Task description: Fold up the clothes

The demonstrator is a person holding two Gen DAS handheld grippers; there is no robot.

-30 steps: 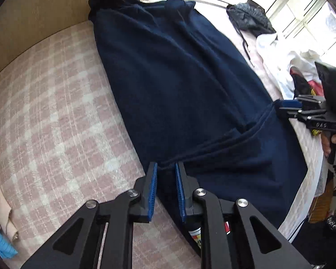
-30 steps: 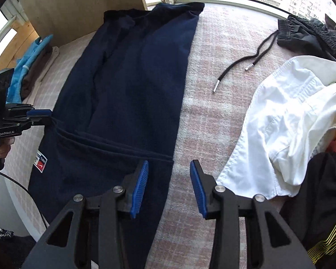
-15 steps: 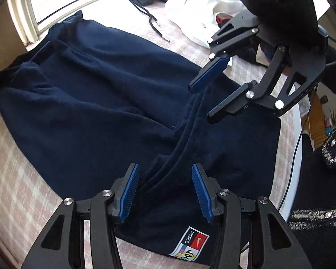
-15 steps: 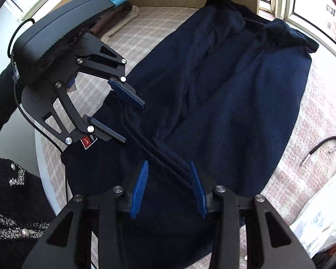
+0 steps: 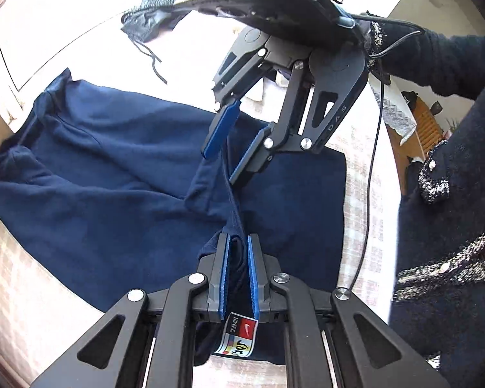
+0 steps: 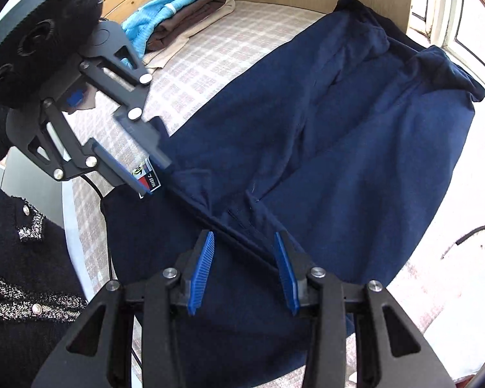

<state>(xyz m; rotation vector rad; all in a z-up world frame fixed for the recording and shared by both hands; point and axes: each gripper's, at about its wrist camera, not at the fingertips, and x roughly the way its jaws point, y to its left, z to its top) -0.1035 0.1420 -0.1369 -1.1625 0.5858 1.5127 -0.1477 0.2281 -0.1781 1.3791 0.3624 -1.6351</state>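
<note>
Navy trousers (image 6: 339, 148) lie spread on the checked cover (image 6: 207, 64), with a coloured label (image 5: 239, 336) near the waist edge. My left gripper (image 5: 239, 239) points down at that edge. Its jaws are closing, and a raised fold of the navy cloth is pinched between the pads. In the right wrist view the left gripper (image 6: 156, 177) sits by the label. My right gripper (image 6: 244, 239) is open, a ridge of the cloth running between its fingers without being pressed. From the left wrist view the right gripper (image 5: 219, 168) straddles the same ridge just beyond my left one.
A stack of folded clothes (image 6: 177, 16), blue on top, lies at the far corner by the wooden panel. A black garment (image 5: 145, 22) with a drawstring lies near the window. A person's dark sleeve (image 5: 436, 61) and a cable (image 5: 371, 161) are at the right.
Both grippers have rolled and come close together over the waist edge. The left jaws widened around a fold, then narrowed onto it. The right jaws stay equally apart.
</note>
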